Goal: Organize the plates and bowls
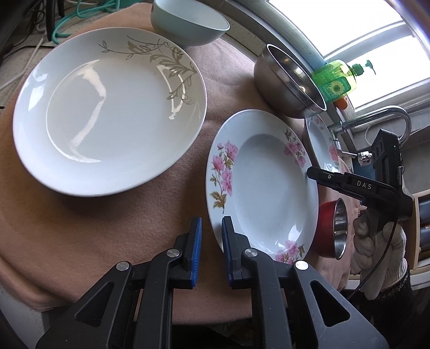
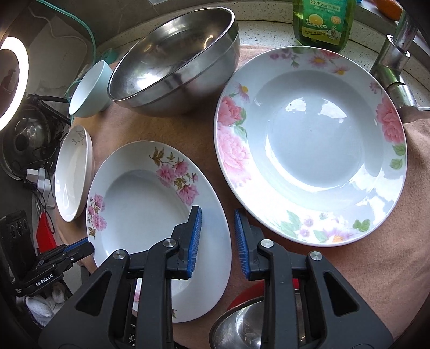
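A pink-flowered deep plate (image 1: 268,185) (image 2: 145,198) lies on the pink cloth (image 1: 88,228) between both grippers. My left gripper (image 1: 211,228) is open, its jaws straddling that plate's near rim. My right gripper (image 2: 217,221) is open, straddling the plate's opposite rim; it shows in the left wrist view (image 1: 319,173). A large plate with grey leaf print (image 1: 107,112) (image 2: 72,171) lies left. A bigger rose-patterned plate (image 2: 311,145) (image 1: 321,142) lies right. A steel bowl (image 1: 287,83) (image 2: 174,61) and a pale blue bowl (image 1: 188,18) (image 2: 88,88) stand behind. A red-sided steel bowl (image 1: 332,228) (image 2: 242,324) sits near.
A green dish-soap bottle (image 1: 336,80) (image 2: 322,24) and a chrome faucet (image 1: 389,118) (image 2: 397,61) stand at the back by the window. Cables, a power strip (image 2: 40,182) and a ring light (image 2: 13,80) lie off the cloth's far side.
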